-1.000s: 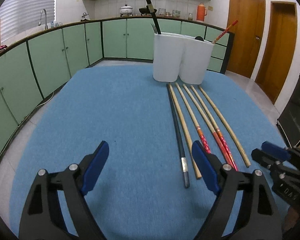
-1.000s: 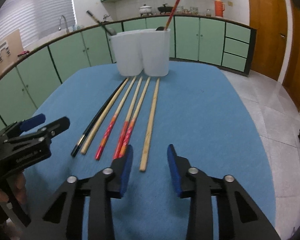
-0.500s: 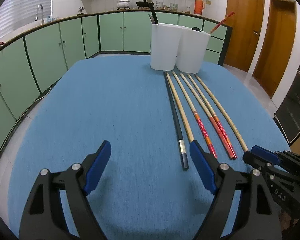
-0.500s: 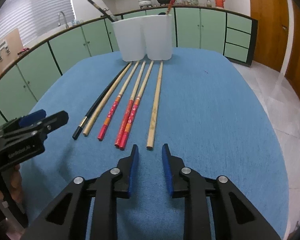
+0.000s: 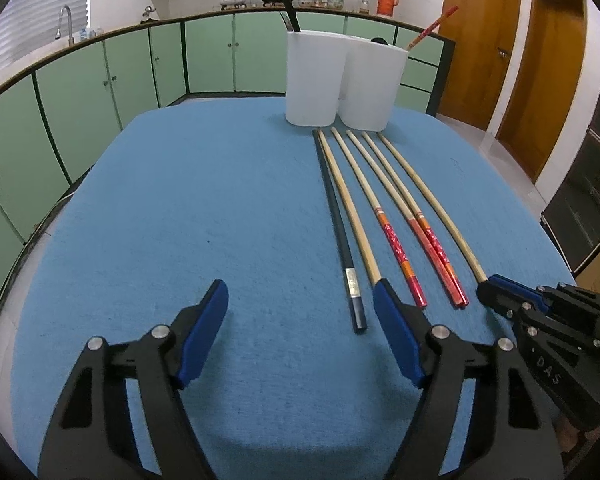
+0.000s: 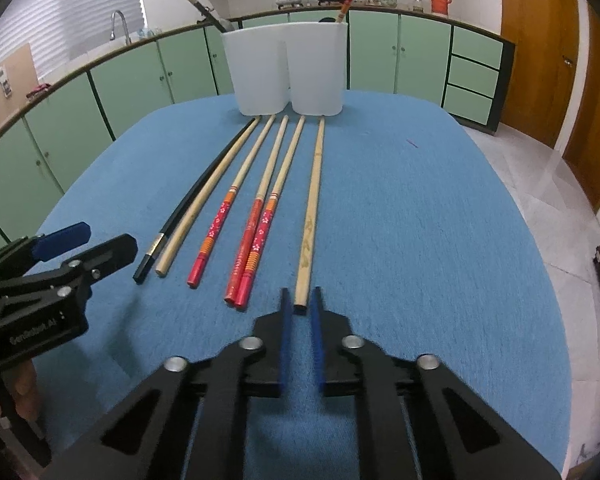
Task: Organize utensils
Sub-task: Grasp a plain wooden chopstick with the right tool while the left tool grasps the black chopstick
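Having just closed, right gripper [image 6: 300, 307] on bamboo chopstick [image 6: 313, 208]

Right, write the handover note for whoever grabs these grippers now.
Right gripper: shut on the near end of the plain chopstick farthest right in the row, which still lies flat.
Left gripper: open, its jaws have just been closing. The black chopstick ends just inside one finger and is not gripped.
Things: six chopsticks lie side by side on the blue cloth, tips toward the two white holders.
Done: one dark utensil and one red chopstick already stand in the holders.
Left: lift the gripped chopstick into a holder, then the other five.
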The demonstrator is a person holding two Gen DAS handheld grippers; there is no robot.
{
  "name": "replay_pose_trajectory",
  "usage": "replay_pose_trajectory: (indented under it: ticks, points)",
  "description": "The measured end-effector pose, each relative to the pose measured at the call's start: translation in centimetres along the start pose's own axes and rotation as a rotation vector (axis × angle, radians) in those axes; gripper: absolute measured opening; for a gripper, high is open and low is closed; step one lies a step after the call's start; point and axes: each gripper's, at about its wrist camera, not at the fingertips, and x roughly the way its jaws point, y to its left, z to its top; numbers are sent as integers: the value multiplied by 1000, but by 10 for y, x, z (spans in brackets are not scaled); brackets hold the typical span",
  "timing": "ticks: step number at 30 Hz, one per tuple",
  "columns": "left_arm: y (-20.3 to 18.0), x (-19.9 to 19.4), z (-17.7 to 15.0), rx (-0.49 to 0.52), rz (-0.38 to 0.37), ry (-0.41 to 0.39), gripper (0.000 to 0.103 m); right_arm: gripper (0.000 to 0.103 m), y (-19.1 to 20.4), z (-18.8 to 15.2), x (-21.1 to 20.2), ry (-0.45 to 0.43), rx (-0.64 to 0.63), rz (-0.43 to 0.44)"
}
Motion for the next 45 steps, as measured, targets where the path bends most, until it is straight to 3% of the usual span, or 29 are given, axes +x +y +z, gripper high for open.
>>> replay_pose_trajectory:
  ticks: [6,13,20,30,33,41,45]
  points:
    - [-6,8,-1,15,-23,48,57,7,-9,2,-1,-2,35,1]
    - [-13,18,0,10,-18,76,50,7,-20,7,-2,-16,66,11]
    - [-17,21,1,10,-18,72,27,7,-16,5,0,-4,56,1]
    - [-29,24,1,37,22,79,22,7,-17,6,3,6,59,2]
    - [-31,23,0,32,17,78,6,7,-20,5,4,7,69,13]
    - [-28,18,2,1,1,74,6,7,-24,6,-1,-5,91,32]
    - [-26,5,8,0,4,37,6,7,-27,10,-15,-46,87,23]
